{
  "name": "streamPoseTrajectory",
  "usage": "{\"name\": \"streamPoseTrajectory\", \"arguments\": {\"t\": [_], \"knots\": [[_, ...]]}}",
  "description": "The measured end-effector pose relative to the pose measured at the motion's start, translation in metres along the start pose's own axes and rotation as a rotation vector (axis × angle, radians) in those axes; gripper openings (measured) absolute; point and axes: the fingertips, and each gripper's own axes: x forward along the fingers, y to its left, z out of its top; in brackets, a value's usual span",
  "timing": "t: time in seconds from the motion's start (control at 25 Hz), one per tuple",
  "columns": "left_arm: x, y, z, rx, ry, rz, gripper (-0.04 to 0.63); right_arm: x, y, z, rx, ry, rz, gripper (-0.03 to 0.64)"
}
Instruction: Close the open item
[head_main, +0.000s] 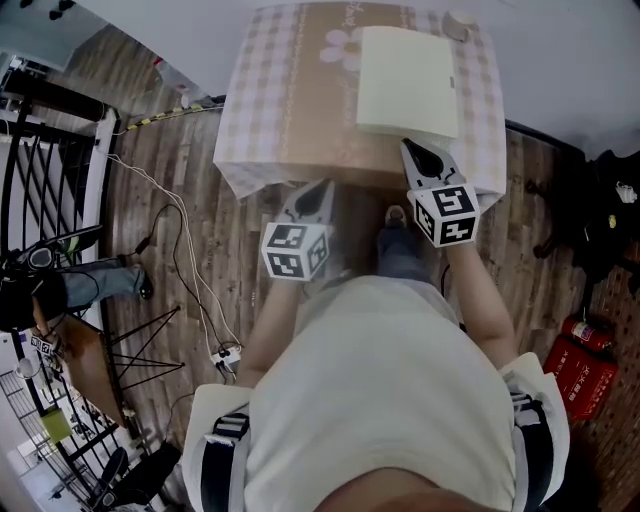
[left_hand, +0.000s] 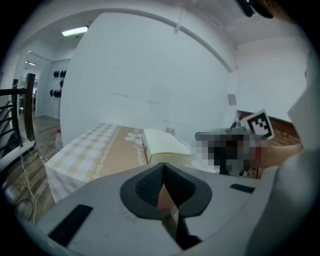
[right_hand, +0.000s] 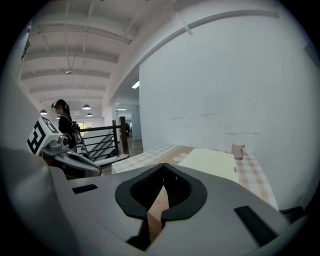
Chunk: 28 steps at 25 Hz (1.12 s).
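At the top centre of the head view, the cream box-like item (head_main: 408, 80) lies flat on the checked table (head_main: 280, 110), toward its right side. A mug (head_main: 459, 22) stands just beyond the item, at the far right corner. The lid looks down from here; I can't make out any open flap or gap.

The left gripper (head_main: 318, 190) sits at the table's near edge, left of the item and apart from it, jaws pressed together on nothing. The right gripper (head_main: 415, 150) has its tips just at the item's near edge, jaws also pressed together and empty. I can't tell whether it touches.

Risks, as a judgement:
- With both jaws together they can only push. A push on the lid that is too level could slide the whole item toward the mug and knock it.
- The cloth may drag or bunch under that push.
- A one-sided press from the right could skew the item instead of seating the lid.
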Motion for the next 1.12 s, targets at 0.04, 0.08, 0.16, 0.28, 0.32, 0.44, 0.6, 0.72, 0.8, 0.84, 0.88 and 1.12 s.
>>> {"name": "streamPoseTrajectory", "arguments": {"t": [0.04, 0.08, 0.16, 0.28, 0.32, 0.44, 0.6, 0.72, 0.8, 0.84, 0.88, 1.12], "knots": [[-0.007, 0.000, 0.000, -0.002, -0.008, 0.002, 0.005, -0.005, 0.009, 0.001, 0.001, -0.006, 0.007, 0.000], [-0.013, 0.000, -0.001, -0.003, -0.015, 0.003, 0.005, -0.010, 0.017, 0.001, 0.003, -0.012, 0.013, 0.000], [-0.025, -0.002, -0.004, -0.003, -0.024, 0.004, 0.005, -0.020, 0.034, 0.000, 0.005, -0.022, 0.027, 0.000], [-0.043, -0.005, -0.008, 0.002, -0.034, 0.004, 0.005, -0.033, 0.059, 0.000, -0.002, -0.037, 0.046, 0.000], [-0.048, -0.007, -0.009, 0.003, -0.037, 0.003, 0.005, -0.038, 0.067, 0.000, -0.006, -0.042, 0.052, 0.000], [-0.063, -0.013, -0.015, 0.002, -0.048, 0.000, 0.005, -0.051, 0.086, -0.003, -0.016, -0.052, 0.070, 0.000], [-0.082, -0.013, -0.022, -0.001, -0.060, -0.002, 0.005, -0.062, 0.113, -0.007, -0.027, -0.063, 0.094, 0.000], [-0.094, -0.013, -0.028, -0.007, -0.065, 0.001, 0.005, -0.070, 0.131, -0.008, -0.040, -0.067, 0.113, 0.000], [-0.101, -0.014, -0.031, -0.014, -0.067, 0.002, 0.005, -0.075, 0.140, -0.007, -0.044, -0.068, 0.125, 0.000], [-0.103, -0.013, -0.032, -0.018, -0.067, 0.003, 0.005, -0.077, 0.144, -0.007, -0.045, -0.068, 0.130, 0.000], [-0.105, -0.013, -0.033, -0.021, -0.068, 0.004, 0.005, -0.079, 0.148, -0.008, -0.047, -0.068, 0.135, 0.000], [-0.109, -0.010, -0.037, -0.035, -0.078, 0.011, 0.005, -0.083, 0.158, -0.013, -0.063, -0.060, 0.152, 0.000]]}}
